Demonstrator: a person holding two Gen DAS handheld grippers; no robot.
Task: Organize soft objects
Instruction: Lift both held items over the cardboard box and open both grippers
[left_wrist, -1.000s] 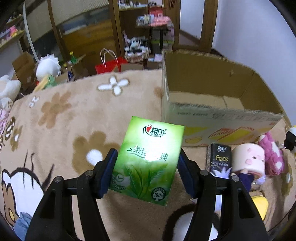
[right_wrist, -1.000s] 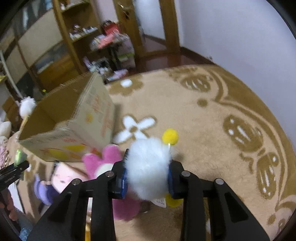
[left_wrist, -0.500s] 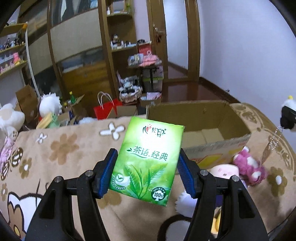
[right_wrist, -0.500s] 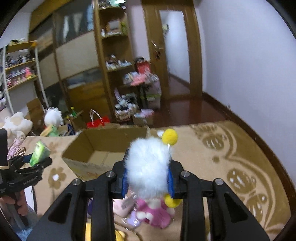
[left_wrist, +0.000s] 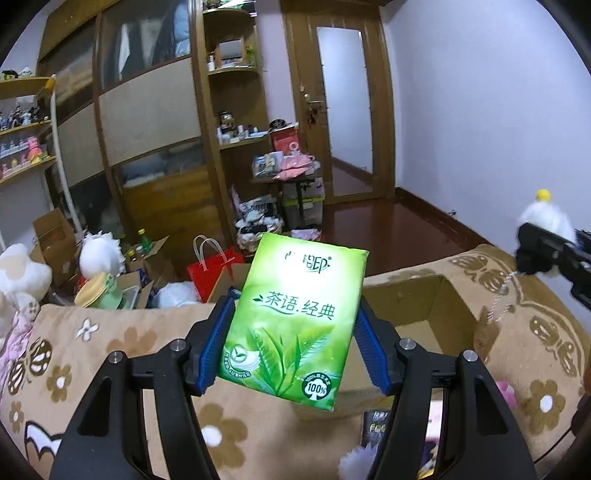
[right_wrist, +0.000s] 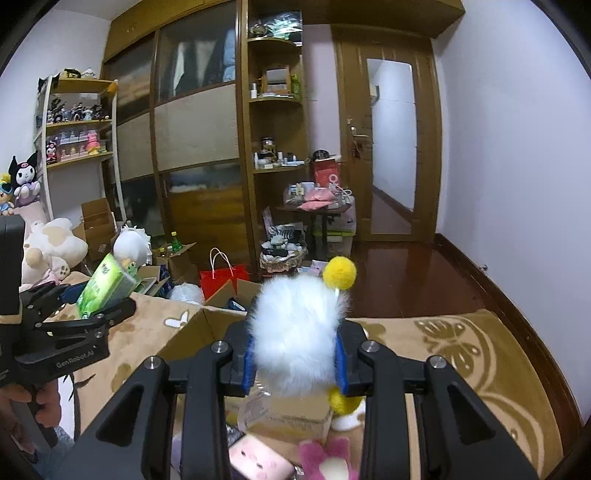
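Left hand-held gripper (left_wrist: 293, 345) clamped on green tissue pack (left_wrist: 295, 325) above cardboard box (left_wrist: 424, 314), right hand-held gripper (right_wrist: 294, 360) squeezing white fluffy plush (right_wrist: 297, 332) over the box

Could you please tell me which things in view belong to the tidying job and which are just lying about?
Job:
green tissue pack, in left tool
white fluffy toy, in right tool
cardboard box
pink plush

Lying about:
red bag
shelf figurines

Both wrist views face the wardrobe (left_wrist: 155, 122), sharing the cardboard box (right_wrist: 192, 332).
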